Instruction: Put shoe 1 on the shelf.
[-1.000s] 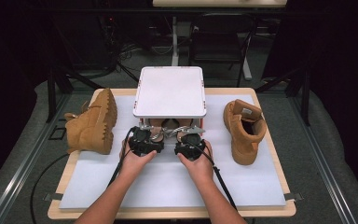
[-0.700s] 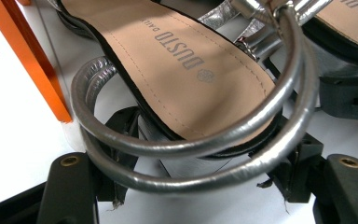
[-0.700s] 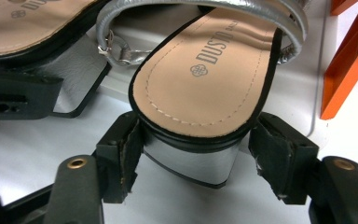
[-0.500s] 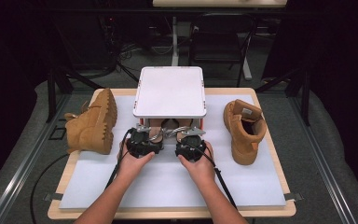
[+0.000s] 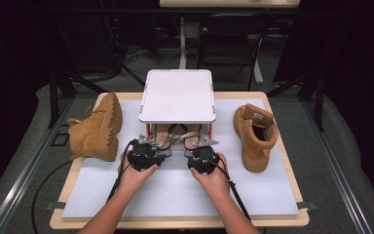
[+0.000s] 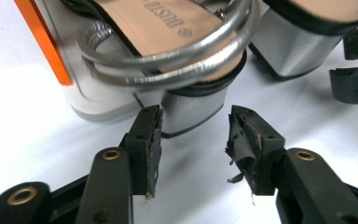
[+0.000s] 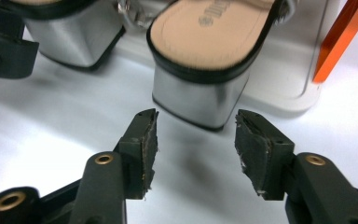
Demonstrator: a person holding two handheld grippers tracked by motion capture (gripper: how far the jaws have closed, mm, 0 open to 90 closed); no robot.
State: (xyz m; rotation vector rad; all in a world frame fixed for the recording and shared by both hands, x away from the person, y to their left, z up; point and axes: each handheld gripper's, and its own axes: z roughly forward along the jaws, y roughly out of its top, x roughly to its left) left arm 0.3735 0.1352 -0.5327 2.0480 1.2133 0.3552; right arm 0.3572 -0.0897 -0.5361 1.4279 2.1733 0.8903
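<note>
L gripper [image 6: 193, 135] & R gripper [image 7: 196, 135] jaws closing, not yet gripping; silver sandal heels [image 6: 191, 109] just ahead. Stiff, slick blocks — prob. light; pinching heel sides.

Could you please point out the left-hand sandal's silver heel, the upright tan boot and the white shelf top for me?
Sandal heel [image 6: 193, 108]: left gripper view, silver front face.
Upright tan boot [image 5: 254, 141]: high view, outer side.
White shelf top [image 5: 177, 95]: high view, bare middle.

Bright light is shining down on the white bench [image 5: 175, 195]. The room behind is staying dark. Close-up pictures are looking a bit blurry at the edges.
</note>
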